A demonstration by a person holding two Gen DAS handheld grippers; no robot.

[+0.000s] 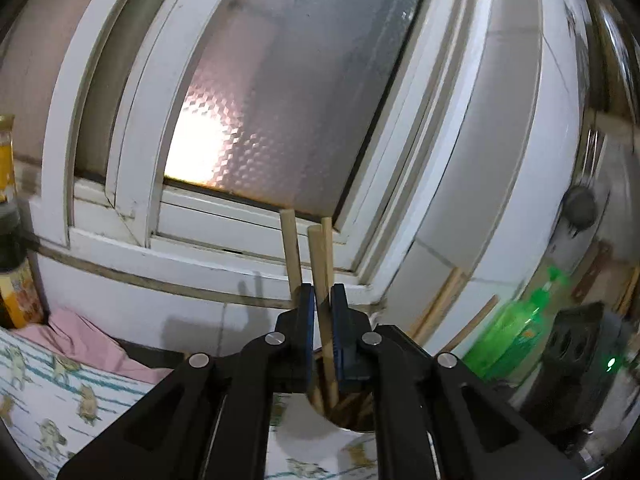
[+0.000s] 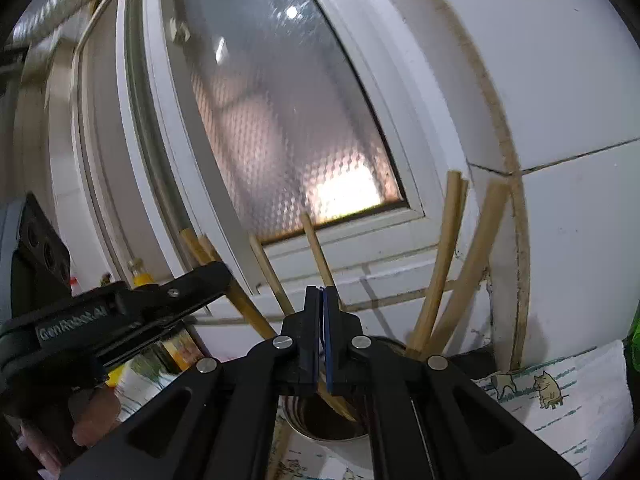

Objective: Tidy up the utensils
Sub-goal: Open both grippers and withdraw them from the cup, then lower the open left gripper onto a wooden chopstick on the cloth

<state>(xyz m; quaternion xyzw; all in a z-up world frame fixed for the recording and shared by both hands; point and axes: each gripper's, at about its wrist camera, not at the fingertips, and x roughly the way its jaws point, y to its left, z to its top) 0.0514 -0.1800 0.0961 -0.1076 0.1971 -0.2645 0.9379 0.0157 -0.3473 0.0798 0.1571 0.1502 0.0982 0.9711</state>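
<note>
**Chopsticks upright over the holder**

Nearest, the left gripper (image 1: 322,294) is clamped on a chopstick (image 1: 329,320) whose long axis stands nearly upright, its lower end inside the metal holder (image 1: 352,426) directly below. The right gripper (image 2: 321,294) is closed above that holder, apparently pinching another chopstick (image 2: 316,248). Behind the holder, loose chopsticks (image 2: 440,264) lean toward the window (image 2: 280,120).

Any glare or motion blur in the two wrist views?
Left wrist: blown-out glow low on the frosted window; green bottle smeared at the right edge. Right wrist: the same window glow; chopsticks fairly sharp; strong fisheye curvature in both.
</note>
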